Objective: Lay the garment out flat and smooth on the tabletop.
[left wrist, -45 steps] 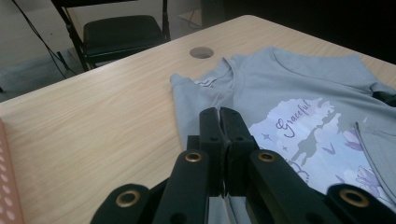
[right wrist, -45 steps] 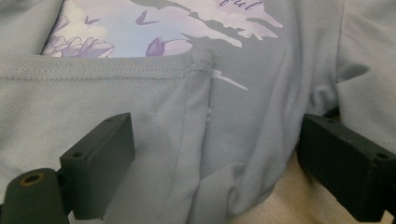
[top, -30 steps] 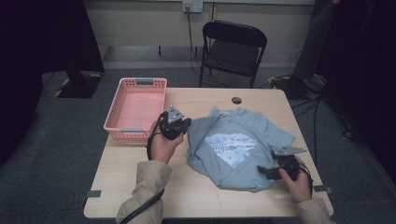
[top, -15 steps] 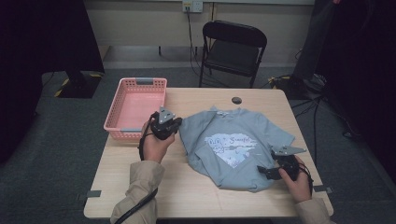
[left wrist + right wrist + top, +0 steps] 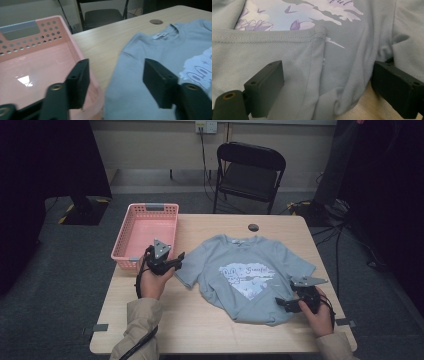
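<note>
The light blue T-shirt (image 5: 247, 277) lies flat and face up on the wooden table (image 5: 205, 320), collar toward the far edge, hem toward the near right corner, its printed chest panel showing. One sleeve reaches toward the left edge, where the pink basket (image 5: 147, 232) sits at the far left corner.

The left gripper (image 5: 175, 261) hangs just beside that sleeve, between basket and shirt. Its jaws have just been opening and now stand spread with nothing between them; in the left gripper view the sleeve lies under the right jaw and the basket rim under the left. The right gripper (image 5: 281, 303) rests low at the hem near the near right corner, jaws spread wide around a bunched fold of cloth; its pads do not look pressed onto it.

The work looks like spreading or folding the shirt. To do it well, the left gripper should settle onto the sleeve edge and catch only that cloth, clear of the basket. Both forearms come in from the near edge, wrists level, jaws pointing inward.
</note>
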`<action>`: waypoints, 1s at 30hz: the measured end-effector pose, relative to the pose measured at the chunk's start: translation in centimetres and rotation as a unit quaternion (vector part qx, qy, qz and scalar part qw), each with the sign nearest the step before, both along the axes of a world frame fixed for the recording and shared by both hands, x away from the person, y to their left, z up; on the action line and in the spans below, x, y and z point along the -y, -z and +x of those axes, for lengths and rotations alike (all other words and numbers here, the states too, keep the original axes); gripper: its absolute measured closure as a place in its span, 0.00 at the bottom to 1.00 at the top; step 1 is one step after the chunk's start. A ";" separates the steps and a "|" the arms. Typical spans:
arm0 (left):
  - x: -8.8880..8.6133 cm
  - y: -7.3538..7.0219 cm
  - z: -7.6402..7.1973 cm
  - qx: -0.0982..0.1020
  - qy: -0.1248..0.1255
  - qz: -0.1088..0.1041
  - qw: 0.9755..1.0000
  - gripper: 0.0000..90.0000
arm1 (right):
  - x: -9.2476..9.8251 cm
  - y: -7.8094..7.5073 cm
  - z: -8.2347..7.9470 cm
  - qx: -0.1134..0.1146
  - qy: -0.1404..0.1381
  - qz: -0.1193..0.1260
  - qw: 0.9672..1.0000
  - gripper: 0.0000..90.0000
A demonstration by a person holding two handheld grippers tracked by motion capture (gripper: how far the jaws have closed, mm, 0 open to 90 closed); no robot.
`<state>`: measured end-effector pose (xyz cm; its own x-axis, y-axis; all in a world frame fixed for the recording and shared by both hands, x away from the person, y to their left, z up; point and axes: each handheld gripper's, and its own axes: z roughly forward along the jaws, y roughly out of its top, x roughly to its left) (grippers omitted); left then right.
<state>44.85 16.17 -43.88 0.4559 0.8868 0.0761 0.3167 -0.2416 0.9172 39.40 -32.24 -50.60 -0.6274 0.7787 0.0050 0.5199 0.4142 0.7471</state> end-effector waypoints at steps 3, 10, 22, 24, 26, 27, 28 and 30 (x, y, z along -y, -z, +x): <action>0.6 0.2 -0.4 -0.008 0.013 -0.010 1.000 0.32 | 0.0 0.0 0.0 0.000 0.000 0.000 1.000 0.11; 2.6 1.2 -1.1 -0.031 0.050 -0.022 0.998 0.23 | 0.0 0.0 0.0 0.000 0.000 0.000 1.000 0.11; 5.0 4.4 -3.1 -0.059 0.108 -0.039 0.992 0.18 | 0.0 0.0 0.0 0.000 0.000 0.000 1.000 0.11; 5.4 4.8 -3.7 -0.061 0.121 -0.038 0.990 0.18 | 0.0 0.0 0.0 0.000 0.000 0.000 1.000 0.11; 6.0 5.2 -4.3 -0.063 0.133 -0.029 0.989 0.18 | 0.0 0.0 0.0 0.000 0.000 0.000 1.000 0.11; 6.3 5.5 -4.5 -0.063 0.139 -0.021 0.988 0.18 | 0.0 0.0 0.0 0.000 0.000 0.000 1.000 0.11; 6.5 5.8 -4.7 -0.065 0.144 -0.012 0.987 0.18 | 0.0 0.0 0.0 0.000 0.000 0.000 1.000 0.11; 7.0 6.3 -4.9 -0.072 0.151 -0.007 0.986 0.18 | 0.0 0.0 0.0 0.000 0.000 0.000 1.000 0.11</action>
